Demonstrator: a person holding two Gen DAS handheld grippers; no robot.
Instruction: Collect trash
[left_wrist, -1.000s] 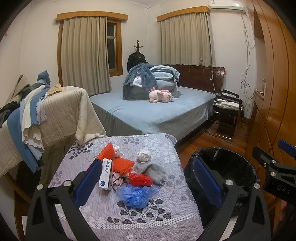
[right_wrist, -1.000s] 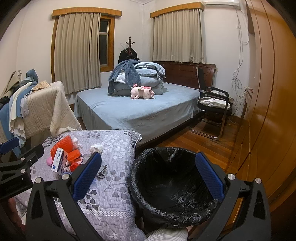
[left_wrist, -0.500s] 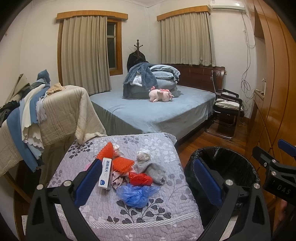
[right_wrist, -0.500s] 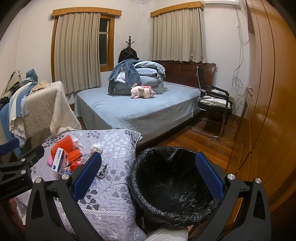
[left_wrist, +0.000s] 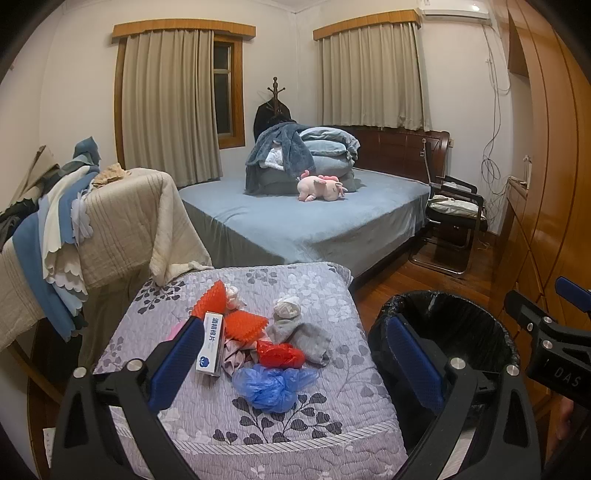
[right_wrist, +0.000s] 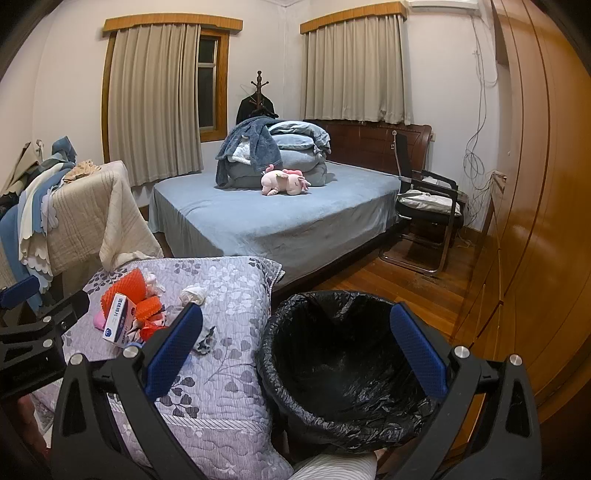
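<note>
Both grippers are hanging with jaws spread wide, holding nothing: the left gripper (left_wrist: 291, 360) over the near edge of the grey floral quilted cushion (left_wrist: 325, 295), the right gripper (right_wrist: 295, 345) above the round bin lined with a black plastic bag (right_wrist: 343, 373), which is standing just beside the cushion's right edge on wooden floor. The trash is sitting mid-cushion, left of centre; its white and blue cardboard box (left_wrist: 211, 343) is lying with its long axis running near edge to far edge, a crumpled blue plastic bag (left_wrist: 271, 384) nearest the front.
</note>
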